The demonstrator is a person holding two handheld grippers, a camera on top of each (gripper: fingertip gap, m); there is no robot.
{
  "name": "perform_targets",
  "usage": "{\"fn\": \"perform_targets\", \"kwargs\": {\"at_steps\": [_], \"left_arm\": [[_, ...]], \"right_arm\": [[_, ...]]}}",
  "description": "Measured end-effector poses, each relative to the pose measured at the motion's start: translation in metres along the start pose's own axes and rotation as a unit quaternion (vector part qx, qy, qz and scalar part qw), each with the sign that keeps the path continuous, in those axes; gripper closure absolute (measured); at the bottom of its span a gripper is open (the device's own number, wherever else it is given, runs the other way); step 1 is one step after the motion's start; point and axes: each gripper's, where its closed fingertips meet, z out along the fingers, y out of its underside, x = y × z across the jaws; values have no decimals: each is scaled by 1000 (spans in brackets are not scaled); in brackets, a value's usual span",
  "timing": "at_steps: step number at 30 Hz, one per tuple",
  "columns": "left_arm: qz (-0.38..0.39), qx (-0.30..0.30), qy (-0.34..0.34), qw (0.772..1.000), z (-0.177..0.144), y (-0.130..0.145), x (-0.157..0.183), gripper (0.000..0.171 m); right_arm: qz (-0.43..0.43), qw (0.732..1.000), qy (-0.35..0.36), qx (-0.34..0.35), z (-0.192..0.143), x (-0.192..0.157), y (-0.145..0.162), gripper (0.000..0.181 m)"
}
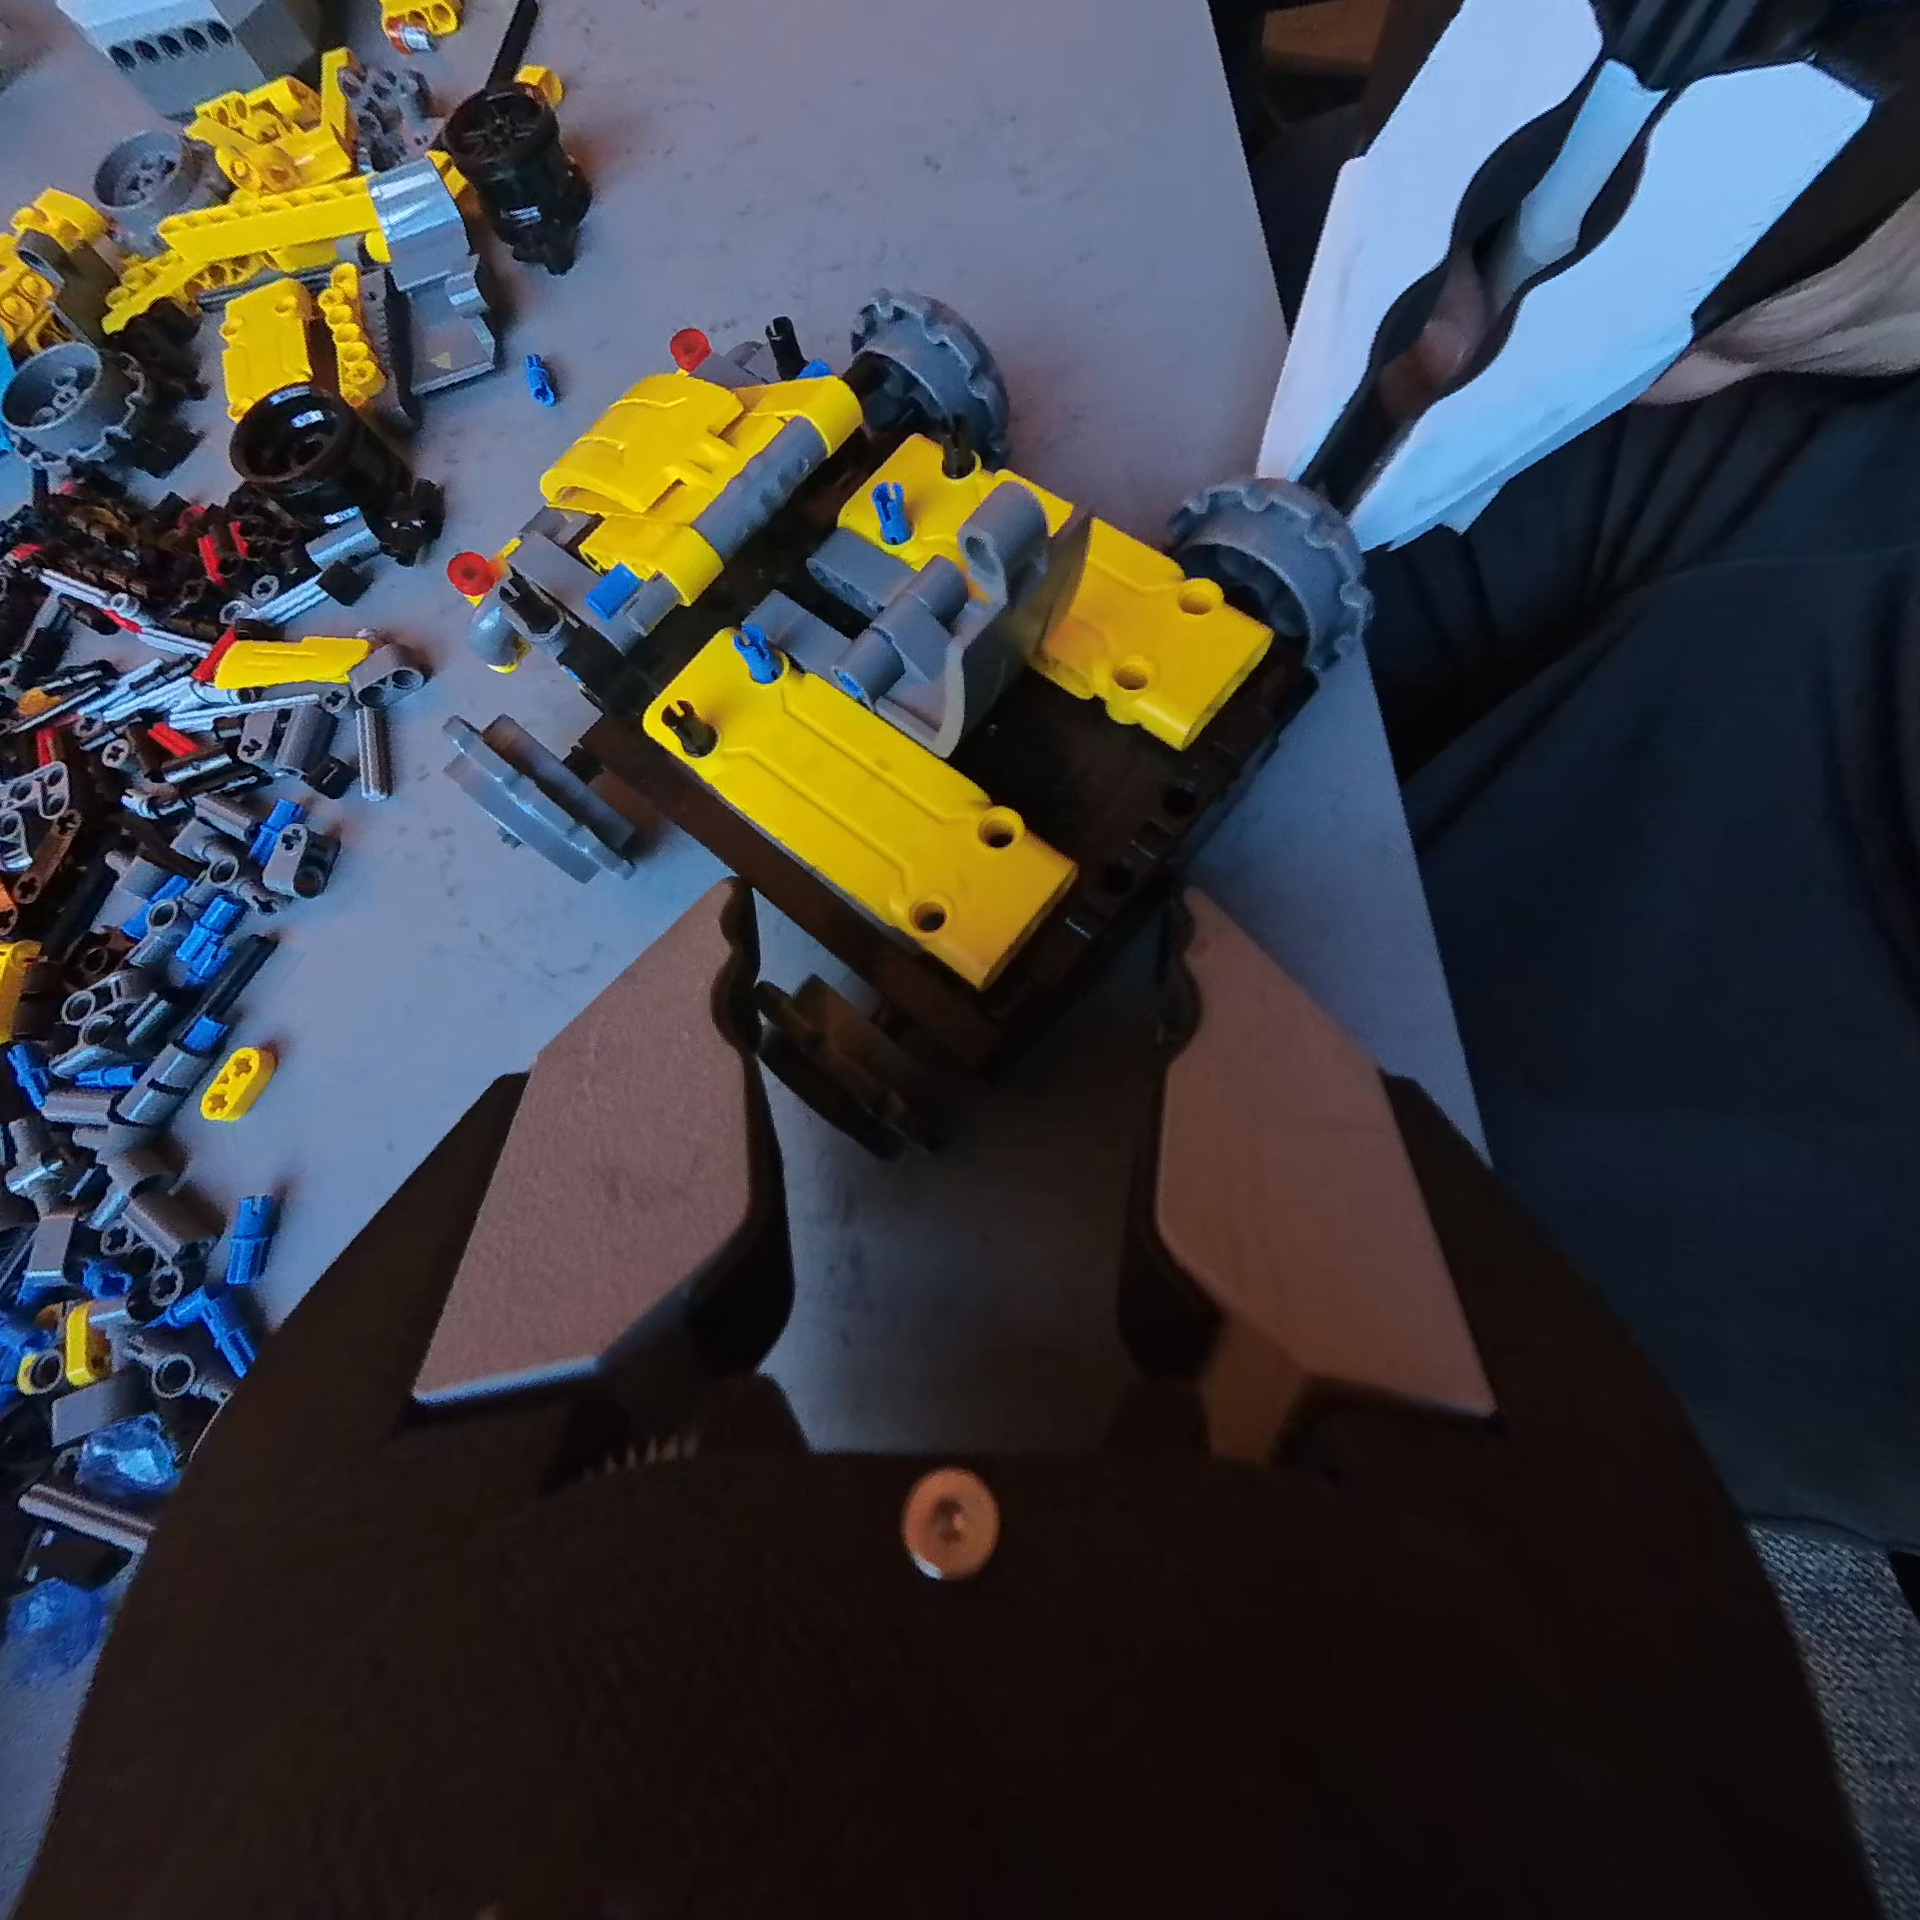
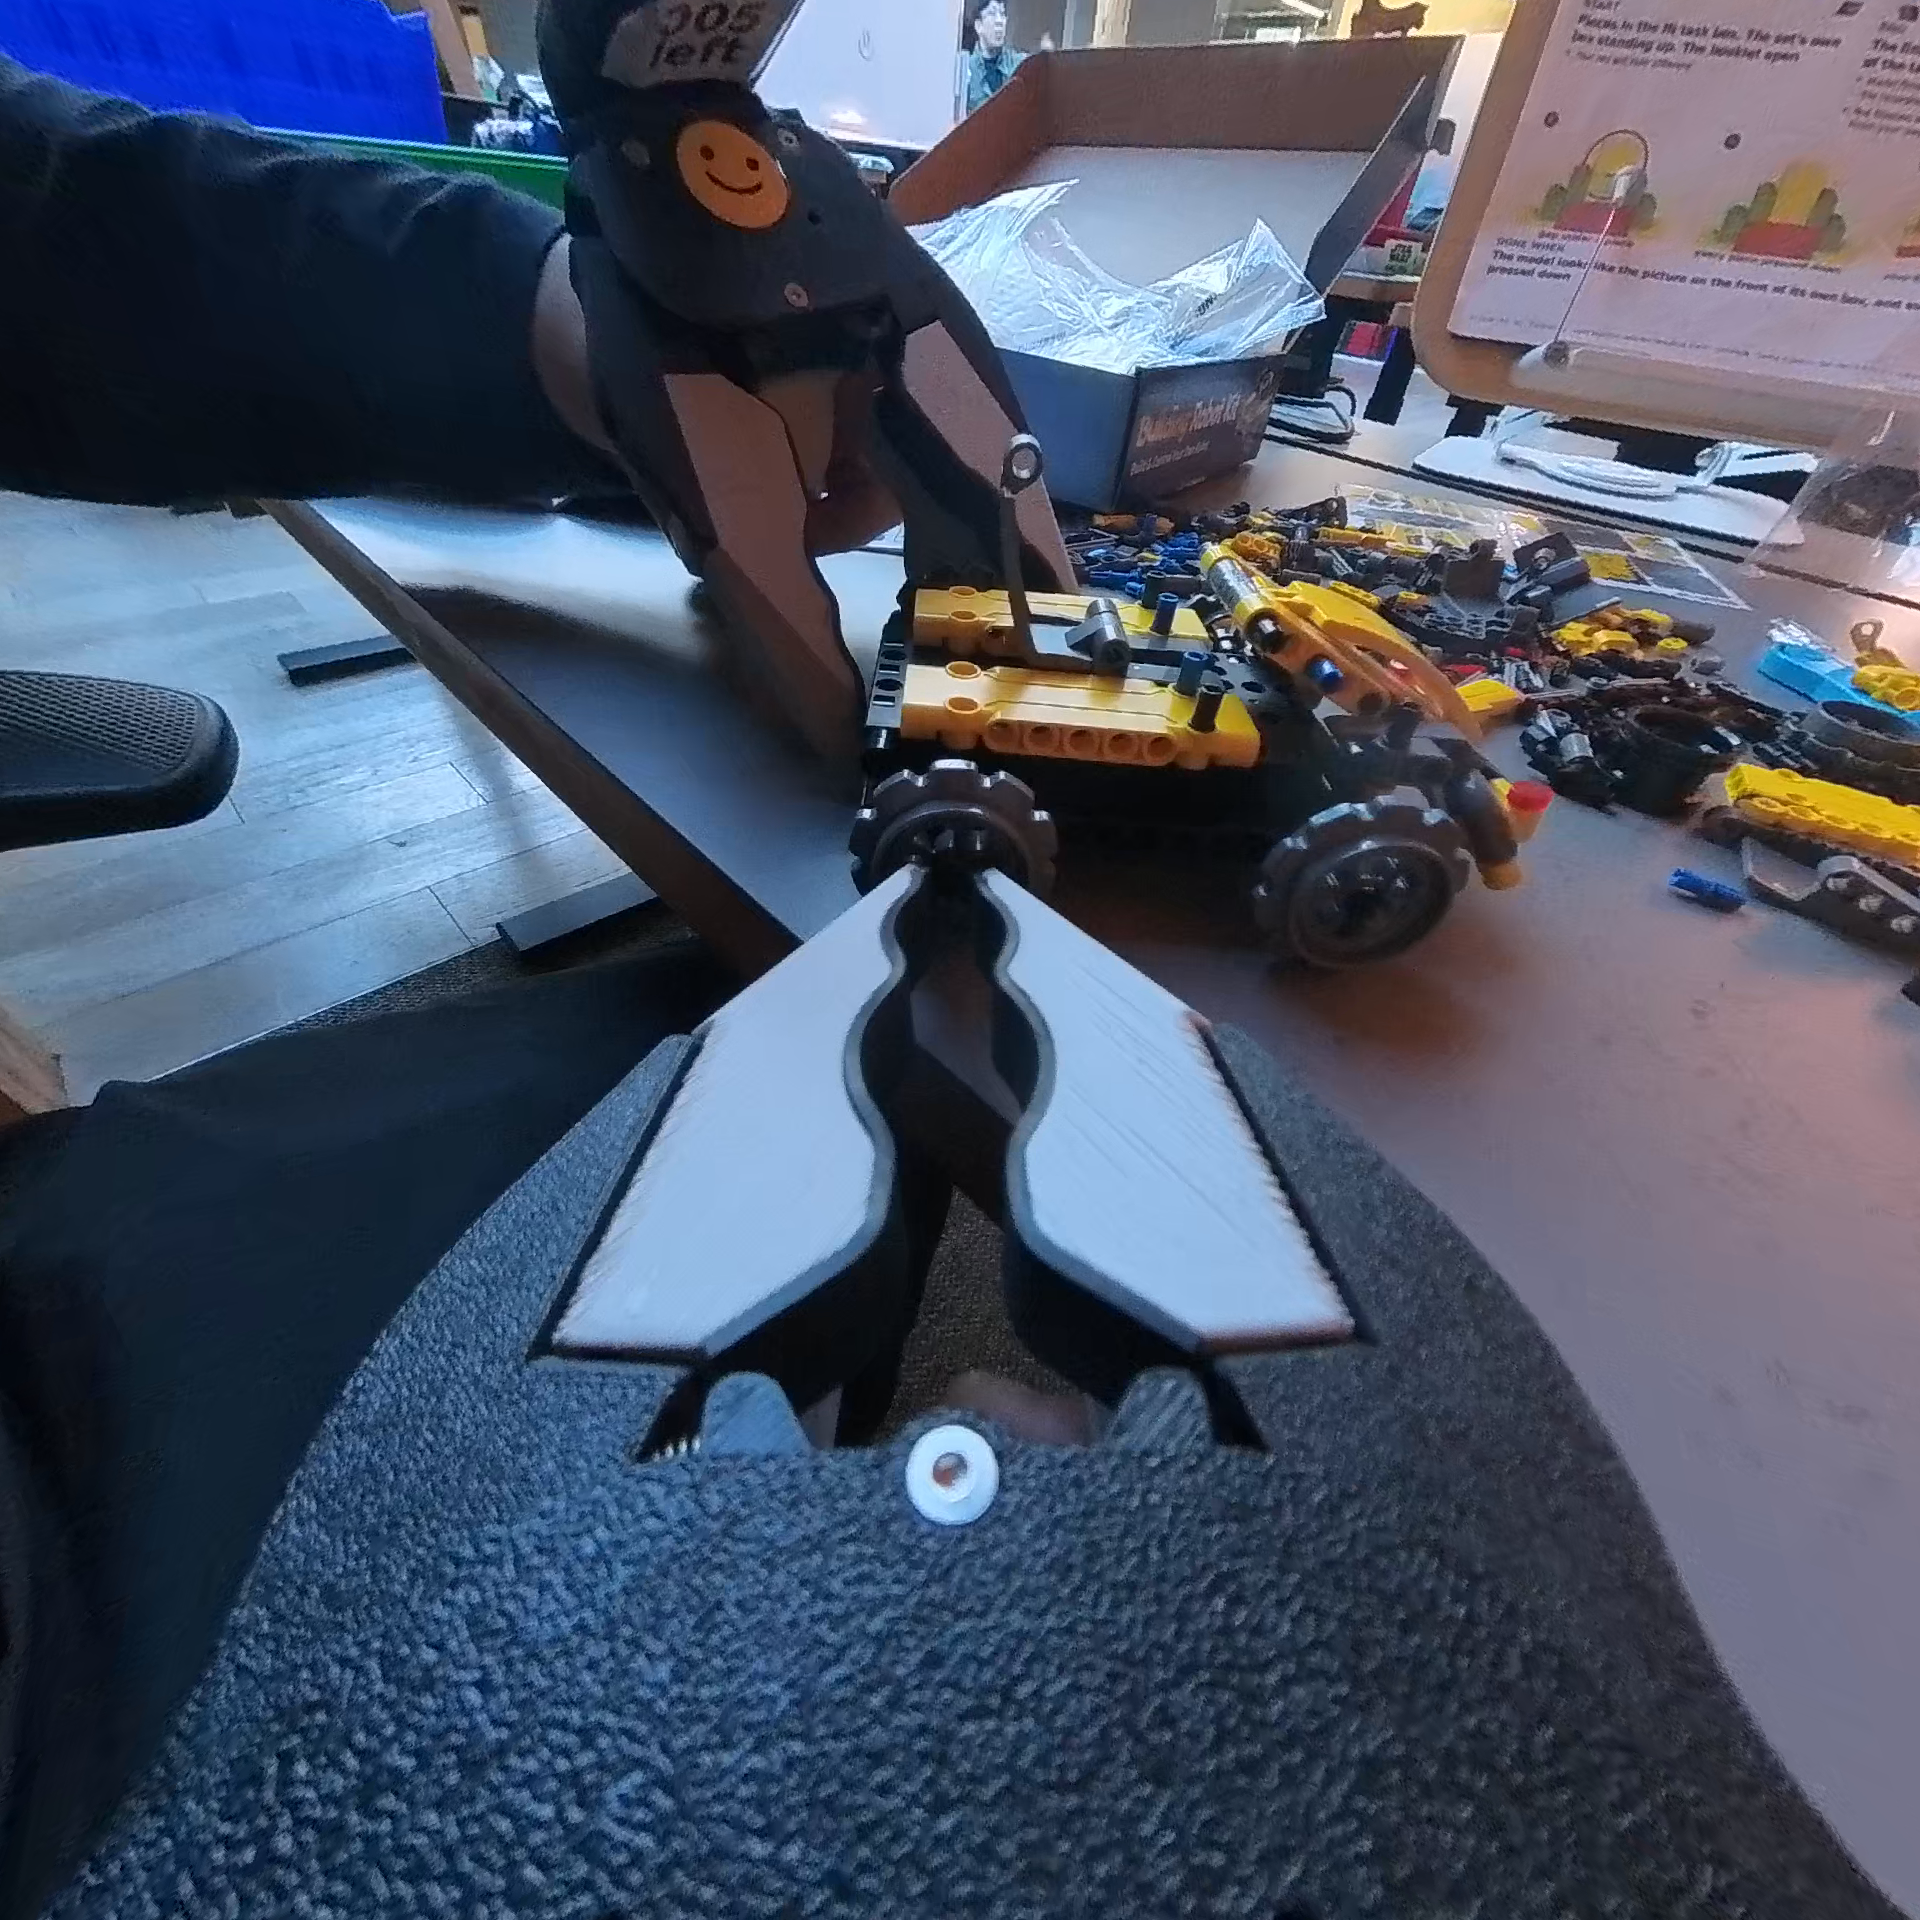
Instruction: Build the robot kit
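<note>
My left tongs (image 1: 961, 914) clasped the yellow model's (image 1: 914, 665) rear — right tongs (image 2: 948, 883) clenched on its grey wheel (image 2: 951, 831), desk (image 1: 935, 208) cluttered.

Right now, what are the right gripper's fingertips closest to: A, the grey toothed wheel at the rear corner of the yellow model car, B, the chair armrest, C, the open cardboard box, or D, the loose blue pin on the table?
A: the right gripper has its fingertips right at the grey toothed wheel of the yellow model car, whose rear the left gripper brackets.
</note>
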Motion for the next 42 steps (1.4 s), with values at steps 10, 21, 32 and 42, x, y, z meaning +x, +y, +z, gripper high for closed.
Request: {"fn": "perform_targets", "kwargs": {"at_steps": [10, 21, 32, 42], "left_arm": [[2, 2, 0, 1000, 0, 0, 0, 97], [1, 3, 0, 1000, 1, -1, 0, 97], [1, 3, 0, 1000, 1, 0, 0, 97], [2, 4, -1, 1000, 1, 0, 0, 97]], "right_arm": [[0, 1000, -7, -19, -1, 0, 2, 174], [8, 999, 1, -35, 0, 1, 7, 174], [-7, 999, -1, -38, -4, 1, 5, 174], [-6, 998, -8, -67, -5, 1, 3, 174]]}}
